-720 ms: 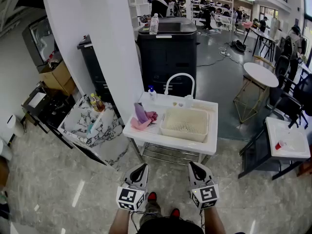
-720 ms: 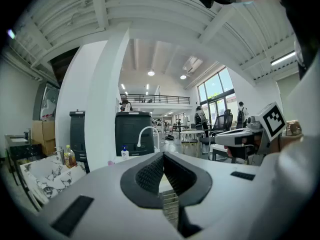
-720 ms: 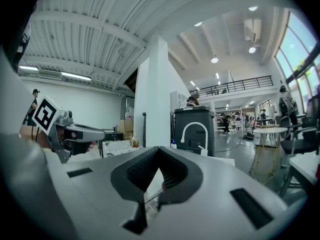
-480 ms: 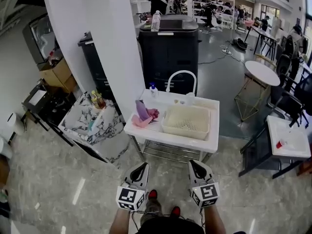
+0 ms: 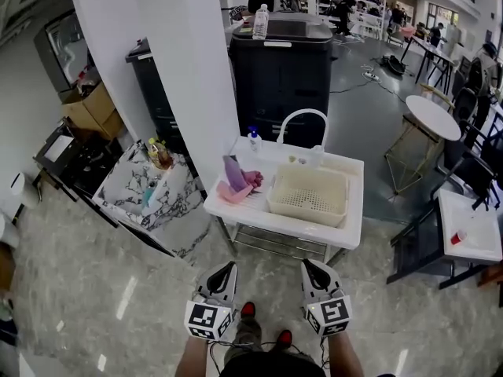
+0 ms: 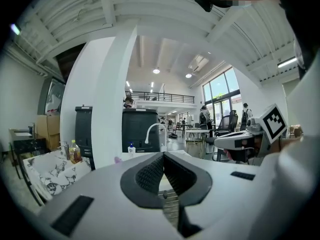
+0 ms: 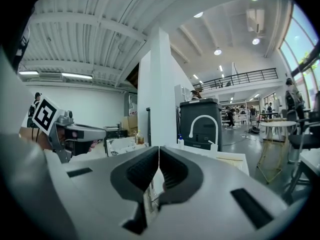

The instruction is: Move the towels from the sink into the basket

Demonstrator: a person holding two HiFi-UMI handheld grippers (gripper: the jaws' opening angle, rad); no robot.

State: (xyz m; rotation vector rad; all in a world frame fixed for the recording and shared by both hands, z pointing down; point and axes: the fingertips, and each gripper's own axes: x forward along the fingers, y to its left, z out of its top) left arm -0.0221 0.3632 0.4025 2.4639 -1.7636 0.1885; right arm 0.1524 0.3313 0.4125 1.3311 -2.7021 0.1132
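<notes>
Both tongs hang low in front of the person, well short of the work. The left tongs (image 5: 227, 268) have their ribbed pads pressed together with nothing between them, and the right tongs (image 5: 310, 265) are likewise pressed together and empty. Ahead, across a stretch of grey marbled floor (image 5: 102, 289), stands the white sink unit (image 5: 275, 226). The pink and purple cloth towels (image 5: 238, 185) lie bunched at its left end, the purple one standing up against the pink heap. The cream perforated plastic basket (image 5: 306, 212) sits just beside them to the right, below the white arched faucet (image 5: 302, 118). The basket looks empty, so the task seems barely begun and the step in hand is the approach.

To do it well, the person should probably close in until the near edge of the sink unit is within easy reach, standing square to the towels rather than to the basket. The left tongs are on the towels' side, so they should spread before they come down. A deep pinch on a thick fold, or on the raised purple tip, should keep the cloth from slipping. The cloth then needs lifting clear of the basket rim before the short carry across. The towels may cling together, and the right tongs could pin the heap down or take the second one.
</notes>
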